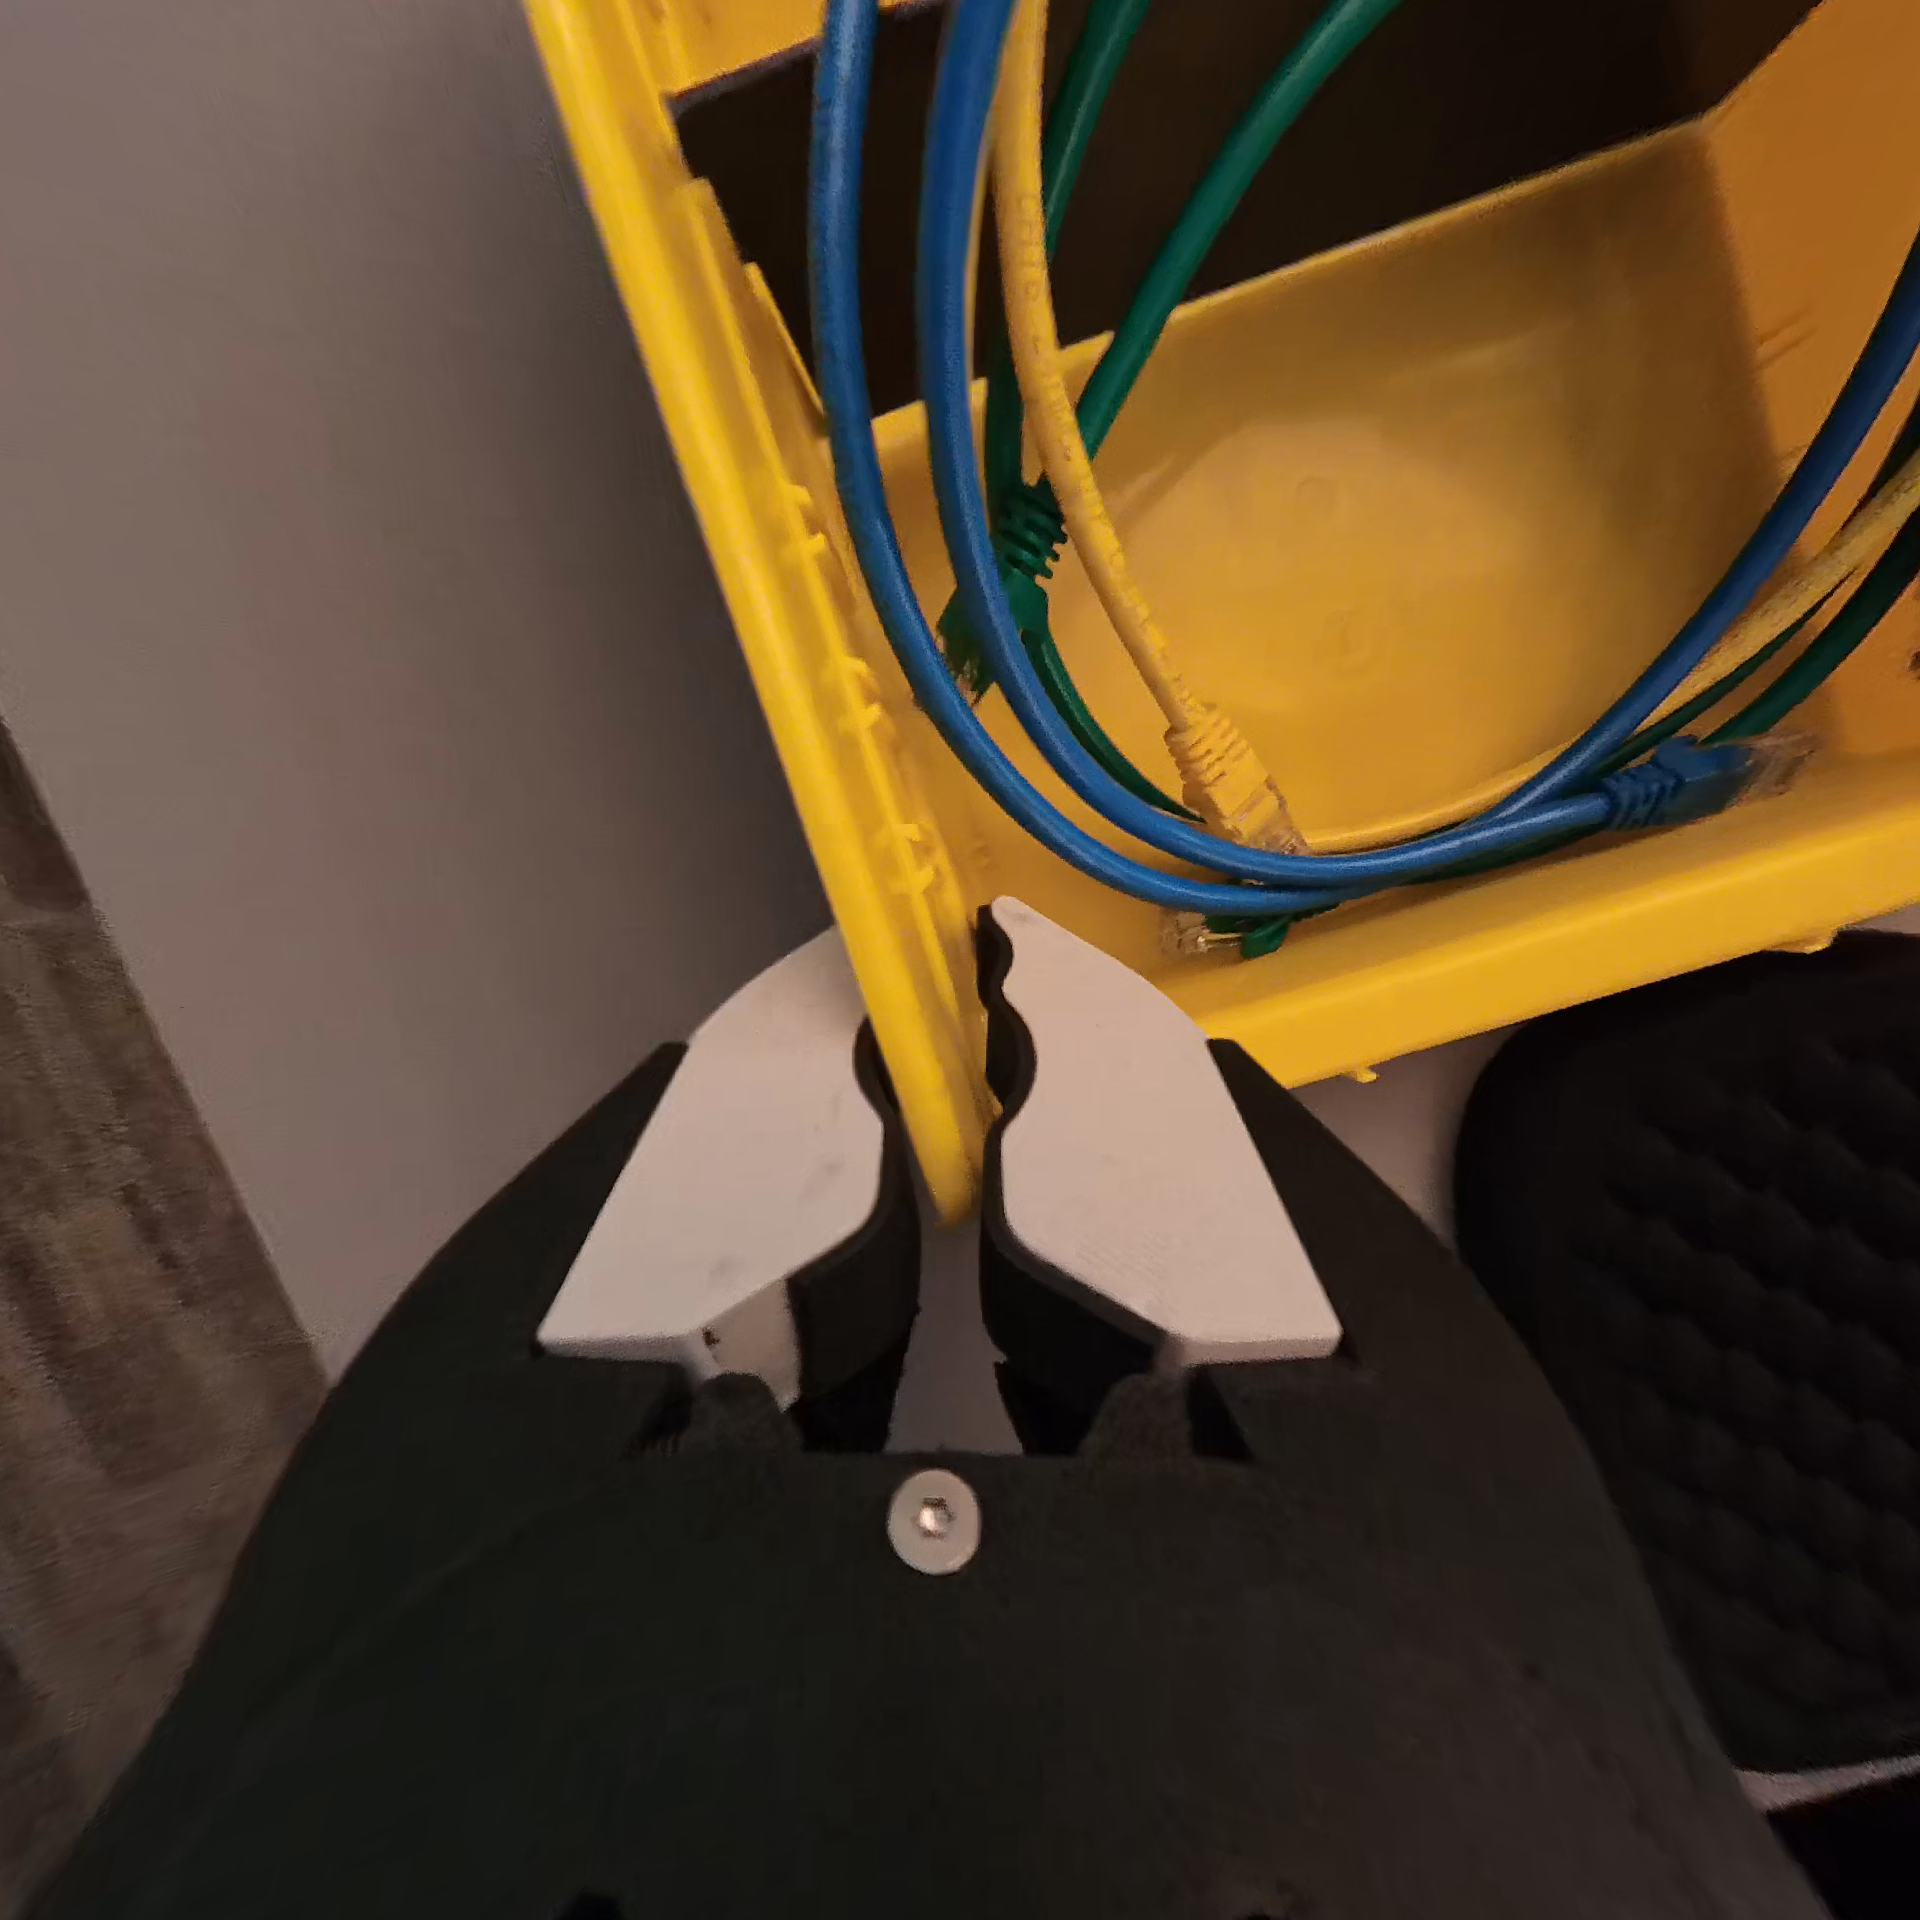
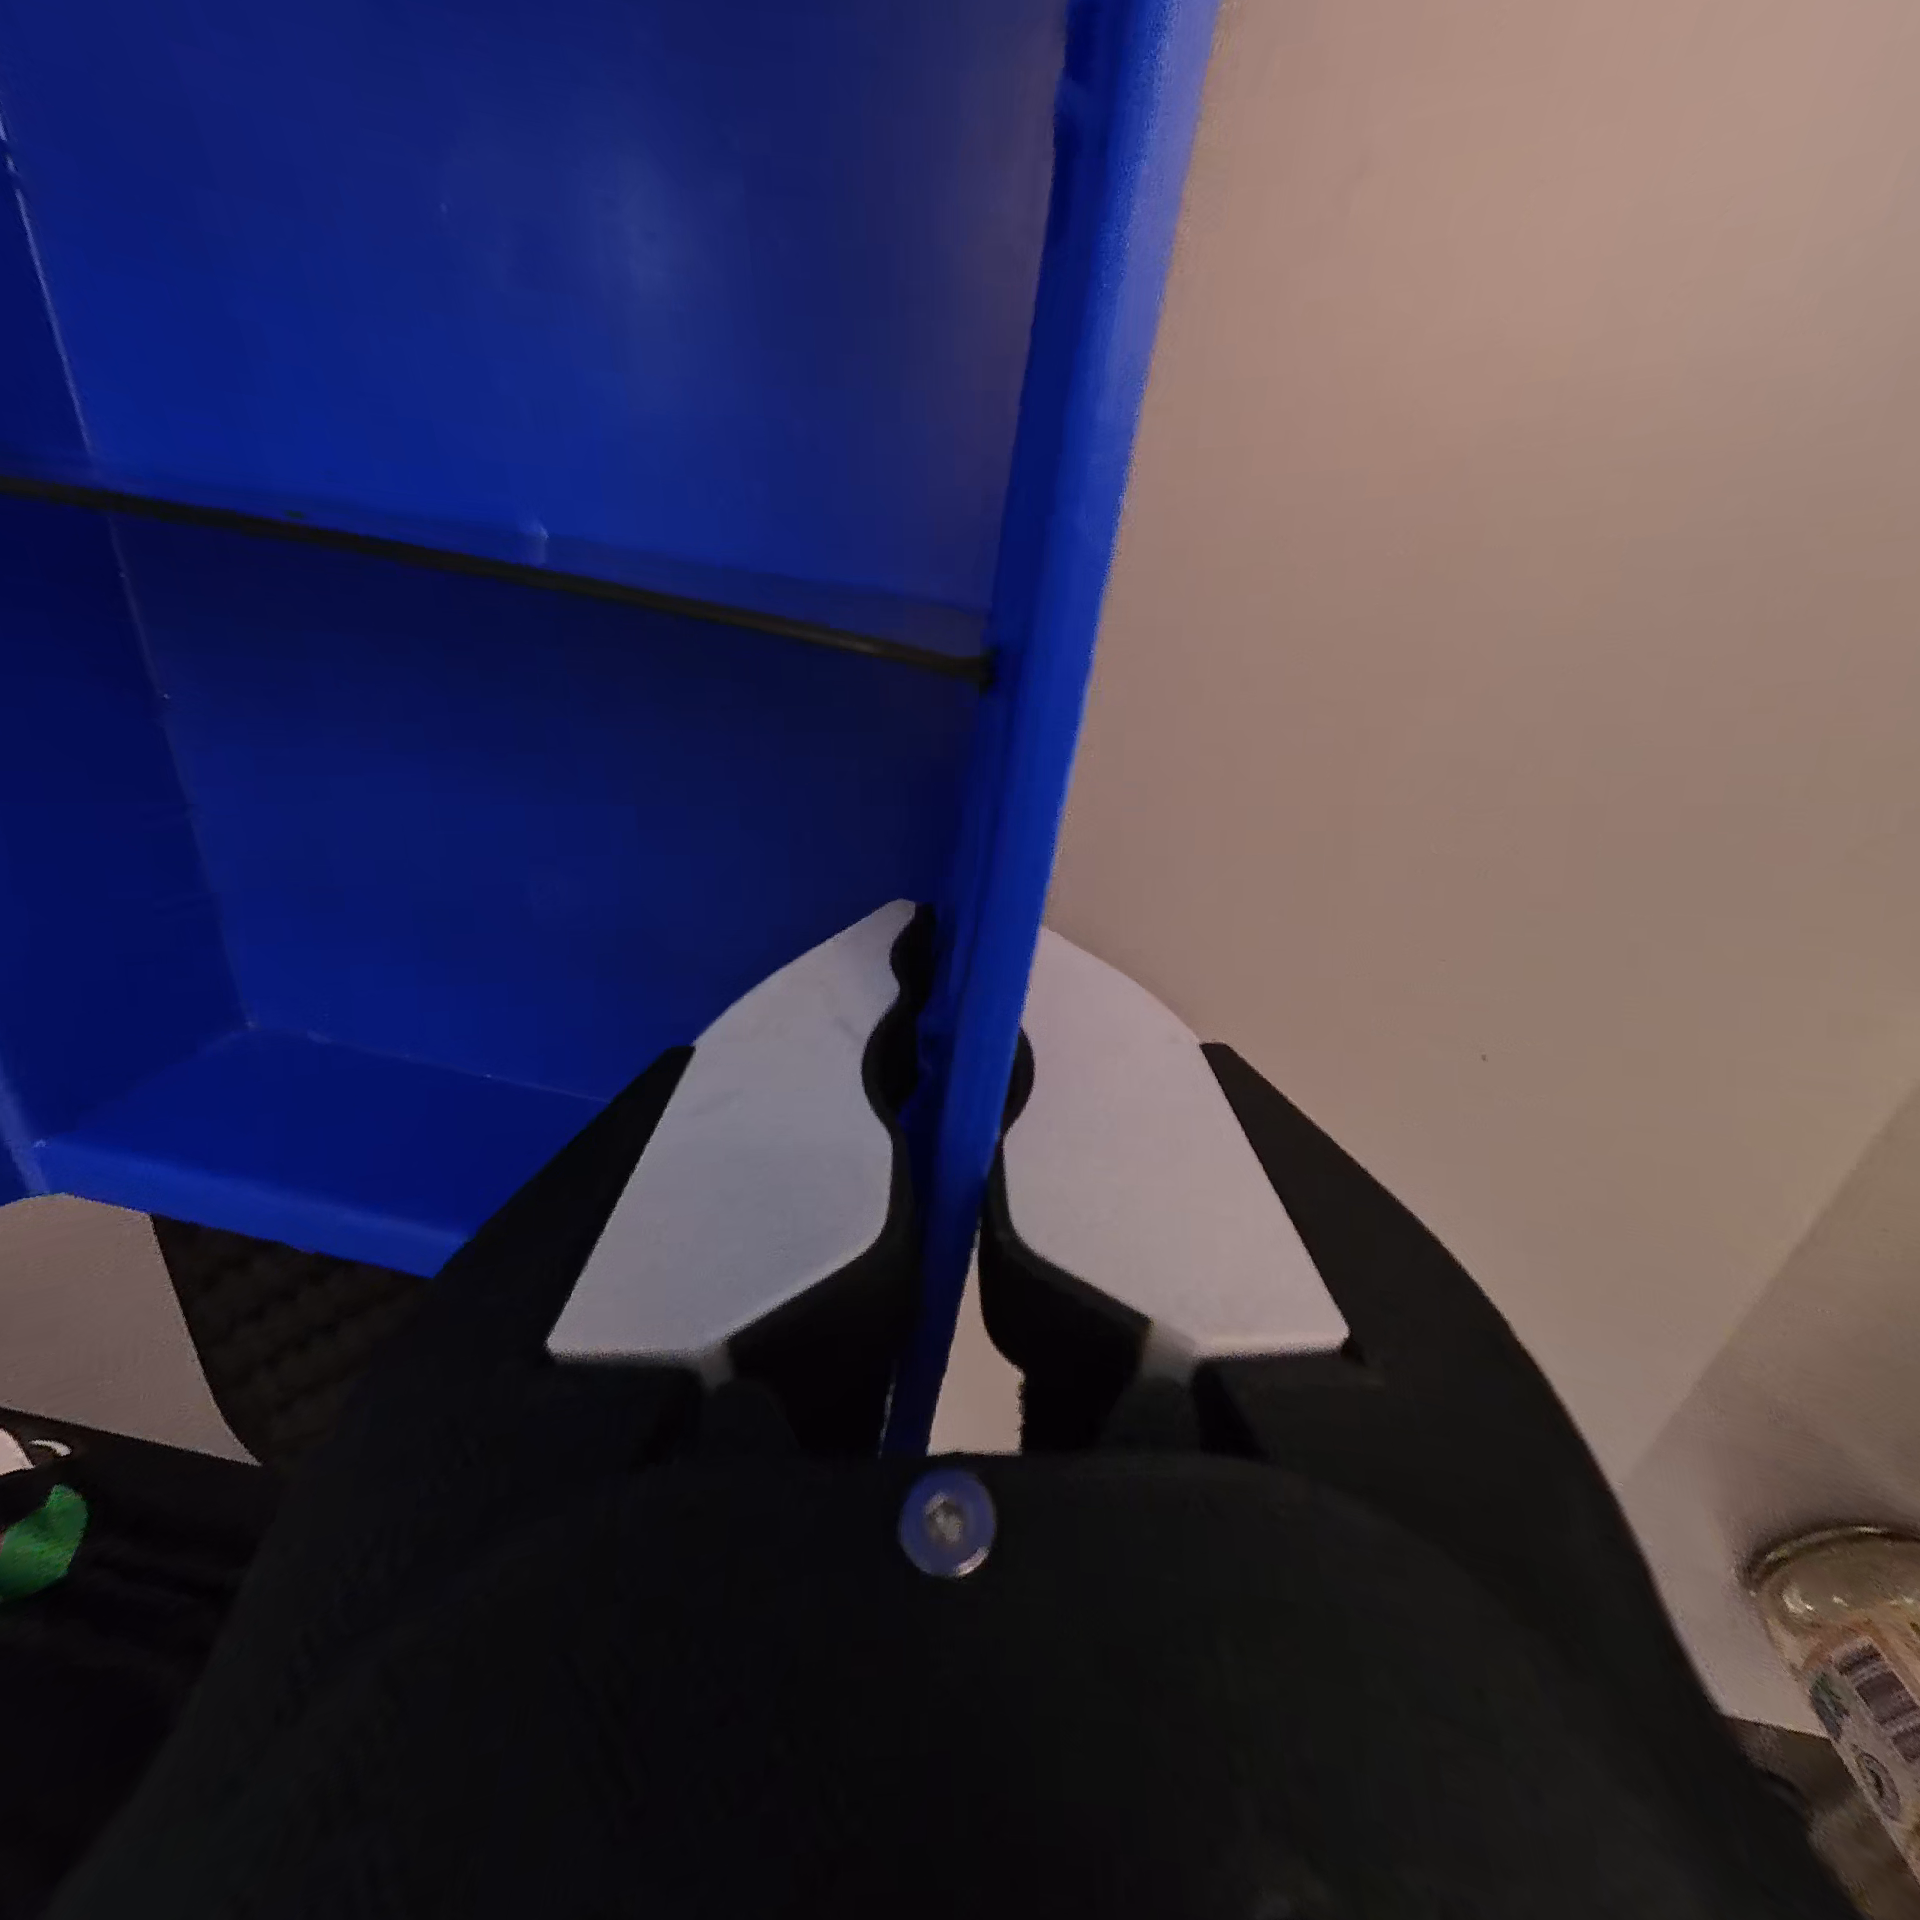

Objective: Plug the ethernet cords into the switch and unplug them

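My left gripper (image 1: 940, 1049) is shut on the left rim of a yellow bin (image 1: 1558, 956). Inside the bin lie several ethernet cords: blue cords (image 1: 940, 582) with a blue plug (image 1: 1683, 779), a yellow cord (image 1: 1101, 561) with its plug (image 1: 1236, 795), and green cords (image 1: 1153, 312) with a green plug (image 1: 1029, 540). My right gripper (image 2: 961, 1039) is shut on the right side wall of an empty blue bin (image 2: 520, 831) with a black divider line (image 2: 623, 597). No switch is in view.
A black dimpled foam pad (image 1: 1714, 1351) lies under and right of the yellow bin; it also shows under the blue bin (image 2: 291, 1309). A pale wall (image 2: 1507, 623) stands behind. A jar (image 2: 1860, 1652) sits at the lower right. Something green (image 2: 42, 1538) shows at the lower left. There is about 80 cm between the tips of the two grippers.
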`<state>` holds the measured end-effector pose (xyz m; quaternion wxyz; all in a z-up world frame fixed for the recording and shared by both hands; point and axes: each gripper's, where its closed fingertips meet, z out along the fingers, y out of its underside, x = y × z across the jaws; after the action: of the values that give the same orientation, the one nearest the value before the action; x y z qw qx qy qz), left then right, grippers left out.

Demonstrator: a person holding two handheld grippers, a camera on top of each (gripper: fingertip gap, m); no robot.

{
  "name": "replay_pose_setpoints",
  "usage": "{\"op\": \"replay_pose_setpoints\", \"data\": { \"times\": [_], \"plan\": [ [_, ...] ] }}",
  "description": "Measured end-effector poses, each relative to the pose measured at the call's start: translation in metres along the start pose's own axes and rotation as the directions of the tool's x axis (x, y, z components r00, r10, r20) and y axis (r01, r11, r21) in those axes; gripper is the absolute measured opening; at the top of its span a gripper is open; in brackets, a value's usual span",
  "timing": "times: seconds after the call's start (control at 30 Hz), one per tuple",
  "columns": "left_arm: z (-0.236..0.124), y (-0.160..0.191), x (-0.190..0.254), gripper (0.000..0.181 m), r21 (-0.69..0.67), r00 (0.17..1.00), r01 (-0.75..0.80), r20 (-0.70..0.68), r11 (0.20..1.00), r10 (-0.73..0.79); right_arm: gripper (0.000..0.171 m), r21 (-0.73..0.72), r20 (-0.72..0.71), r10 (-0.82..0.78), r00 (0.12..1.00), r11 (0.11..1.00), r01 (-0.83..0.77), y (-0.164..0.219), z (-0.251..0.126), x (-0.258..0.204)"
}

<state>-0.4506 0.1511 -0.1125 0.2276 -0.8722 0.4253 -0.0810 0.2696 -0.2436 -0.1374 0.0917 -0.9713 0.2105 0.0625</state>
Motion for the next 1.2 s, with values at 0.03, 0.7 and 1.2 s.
{"op": "replay_pose_setpoints", "data": {
  "times": [0.03,0.7,1.2],
  "plan": [
    [0.000,0.000,0.000,0.006,0.010,1.000,0.026,-0.013,1.000,-0.026,0.008,0.006,-0.002,-0.002,1.000,1.000,0.002,0.000,0.000,0.000],
    [-0.039,-0.231,0.035,0.036,0.175,0.784,-0.607,0.294,0.775,0.547,0.028,0.874,-0.483,-0.317,0.816,-0.228,0.429,-0.057,-0.293,-0.190],
    [0.103,-0.203,0.060,0.035,-0.142,0.446,-0.893,-0.173,0.426,0.878,0.039,0.911,-0.397,-0.586,0.706,-0.160,0.380,-0.092,-0.245,-0.214]
  ]
}}
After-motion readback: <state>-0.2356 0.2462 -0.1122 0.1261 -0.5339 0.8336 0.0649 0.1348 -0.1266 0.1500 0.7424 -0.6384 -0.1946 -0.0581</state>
